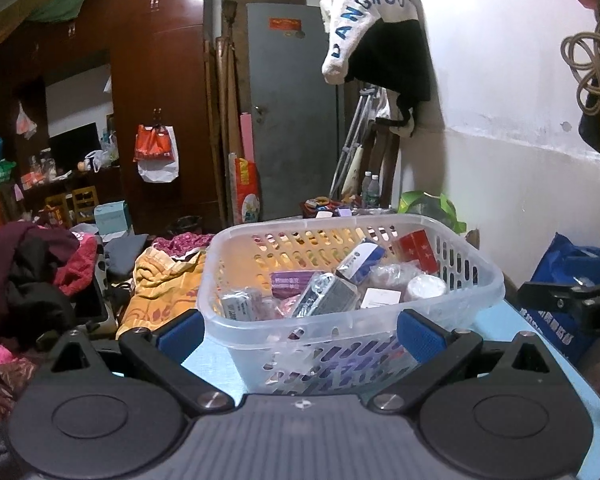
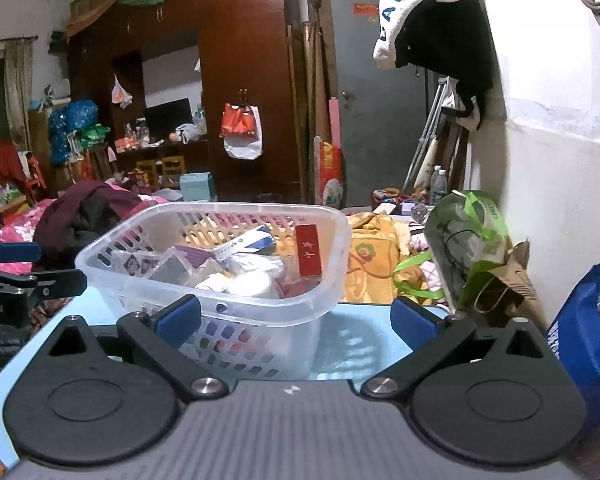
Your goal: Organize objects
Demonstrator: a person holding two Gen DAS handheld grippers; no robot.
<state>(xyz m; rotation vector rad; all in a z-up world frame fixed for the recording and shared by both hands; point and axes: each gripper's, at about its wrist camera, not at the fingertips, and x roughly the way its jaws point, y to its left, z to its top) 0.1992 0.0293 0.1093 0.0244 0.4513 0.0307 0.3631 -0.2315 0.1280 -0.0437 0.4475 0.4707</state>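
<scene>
A clear perforated plastic basket (image 1: pixel 476 276) (image 2: pixel 100 258) stands on a light blue table (image 1: pixel 212 364) (image 2: pixel 352 344). It holds several small items: a red box (image 1: pixel 418 250) (image 2: pixel 309 251), a blue-and-white box (image 1: pixel 360 260) (image 2: pixel 248 243), a purple packet (image 1: pixel 290 282), a white round lid (image 1: pixel 426 286). My left gripper (image 1: pixel 300 334) is open, its blue pads on either side of the basket's near wall, nothing held. My right gripper (image 2: pixel 296 322) is open and empty in front of the basket's right corner. The other gripper shows at the frame edge (image 1: pixel 568 304) (image 2: pixel 28 280).
A blue bag (image 1: pixel 568 280) (image 2: pixel 588 344) stands at the table's right. A green bag (image 2: pixel 468 240) and brown paper bag (image 2: pixel 508 284) lean on the white wall. Heaped clothes (image 1: pixel 32 280) and a yellow blanket (image 1: pixel 164 284) lie behind. Wardrobe (image 1: pixel 152 92) and grey door (image 1: pixel 292 112) stand farther back.
</scene>
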